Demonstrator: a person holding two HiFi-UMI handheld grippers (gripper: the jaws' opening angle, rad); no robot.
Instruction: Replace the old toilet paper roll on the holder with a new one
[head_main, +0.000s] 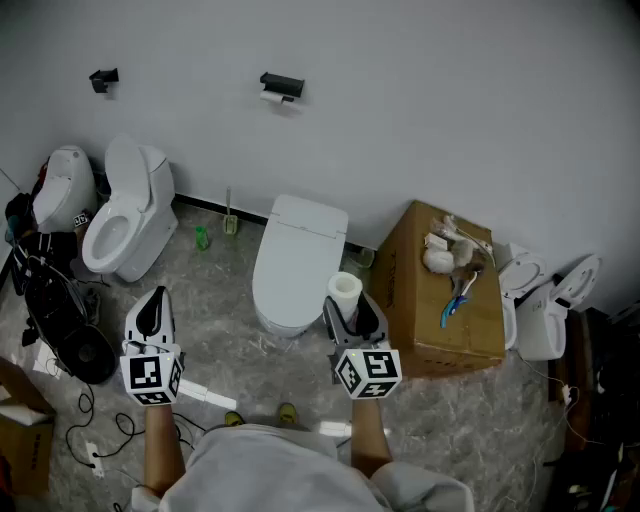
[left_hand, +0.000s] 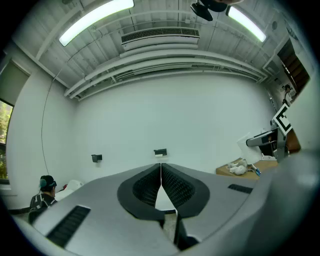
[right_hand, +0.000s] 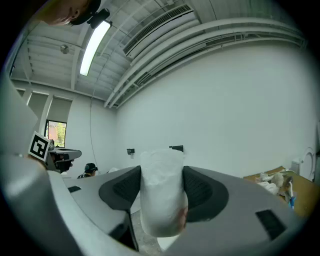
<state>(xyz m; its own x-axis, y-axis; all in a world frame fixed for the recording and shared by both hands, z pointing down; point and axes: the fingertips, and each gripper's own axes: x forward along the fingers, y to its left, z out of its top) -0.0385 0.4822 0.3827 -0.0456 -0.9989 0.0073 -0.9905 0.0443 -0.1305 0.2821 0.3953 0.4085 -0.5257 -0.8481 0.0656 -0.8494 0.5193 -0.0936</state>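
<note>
My right gripper (head_main: 348, 306) (right_hand: 161, 192) is shut on a new white toilet paper roll (head_main: 344, 288) (right_hand: 161, 192), held upright between its dark pads. It hovers over the floor beside the closed white toilet (head_main: 293, 262). High on the far wall hangs the black paper holder (head_main: 281, 86) (left_hand: 160, 152) (right_hand: 176, 148), with a small white remnant of the old roll under it. My left gripper (head_main: 152, 318) (left_hand: 160, 186) is shut with nothing in it, its pads pressed together, and points level at that wall.
A second black wall fitting (head_main: 103, 79) sits left of the holder. An open toilet (head_main: 125, 215) stands at the left. A cardboard box (head_main: 443, 295) with odds and ends on top stands right of the closed toilet. Cables and dark gear (head_main: 60, 320) lie on the left floor.
</note>
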